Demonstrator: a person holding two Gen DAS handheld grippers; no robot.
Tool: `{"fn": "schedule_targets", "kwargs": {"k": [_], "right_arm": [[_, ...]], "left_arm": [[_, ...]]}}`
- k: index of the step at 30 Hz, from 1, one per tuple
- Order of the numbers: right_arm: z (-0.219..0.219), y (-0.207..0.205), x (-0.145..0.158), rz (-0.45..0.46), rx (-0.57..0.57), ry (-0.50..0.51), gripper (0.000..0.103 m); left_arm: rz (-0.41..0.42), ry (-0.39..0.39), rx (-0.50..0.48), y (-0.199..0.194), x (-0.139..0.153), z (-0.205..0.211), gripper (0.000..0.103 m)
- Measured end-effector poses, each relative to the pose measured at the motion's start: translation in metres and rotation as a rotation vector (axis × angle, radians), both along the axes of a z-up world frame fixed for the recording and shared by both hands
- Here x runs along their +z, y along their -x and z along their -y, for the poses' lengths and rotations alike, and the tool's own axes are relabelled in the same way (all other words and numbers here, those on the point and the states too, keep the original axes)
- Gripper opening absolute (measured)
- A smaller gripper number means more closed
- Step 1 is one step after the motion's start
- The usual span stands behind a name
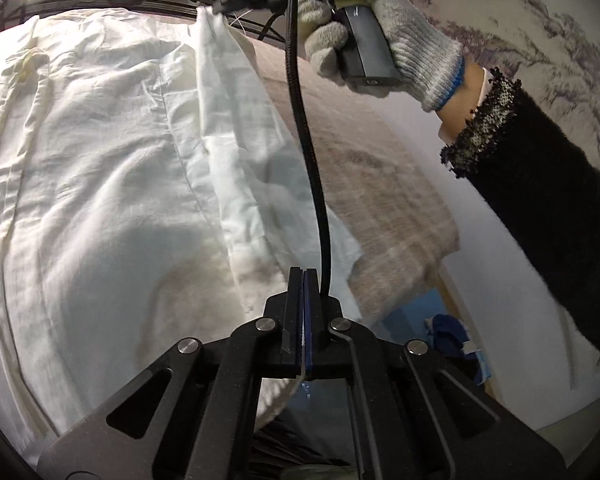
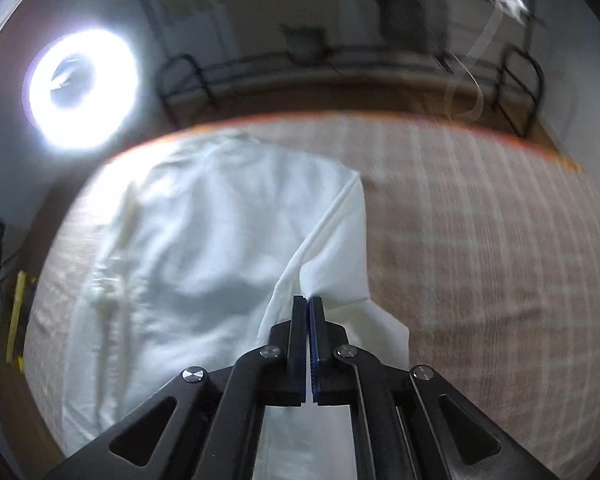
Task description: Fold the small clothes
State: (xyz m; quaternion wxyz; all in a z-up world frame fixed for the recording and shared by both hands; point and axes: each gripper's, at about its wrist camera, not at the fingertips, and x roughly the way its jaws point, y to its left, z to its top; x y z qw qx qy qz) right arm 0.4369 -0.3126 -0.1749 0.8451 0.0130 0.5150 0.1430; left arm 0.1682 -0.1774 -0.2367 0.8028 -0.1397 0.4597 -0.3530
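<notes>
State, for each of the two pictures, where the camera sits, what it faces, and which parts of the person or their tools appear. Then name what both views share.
Left wrist: on the left gripper, jaws shut on the white shirt; faces along the bed; shows the gloved right hand holding the right gripper.
Right wrist: on the right gripper, shut on a raised shirt edge; looks down the bed towards a ring lamp.
Shared: shirt and striped cover.

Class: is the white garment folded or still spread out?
Mostly spread on the bed; both grippers lift the white garment by one edge.
</notes>
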Motion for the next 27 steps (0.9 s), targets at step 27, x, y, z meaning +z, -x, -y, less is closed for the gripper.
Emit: {"fn": "schedule_targets", "kwargs": {"k": [27], "right_arm": [[0.111,0.148,-0.012,-0.056,-0.055,-0.272,0.035]], "left_arm": [[0.090,-0.136,-0.012,0.020,0.012,0.003,0.000]]}}
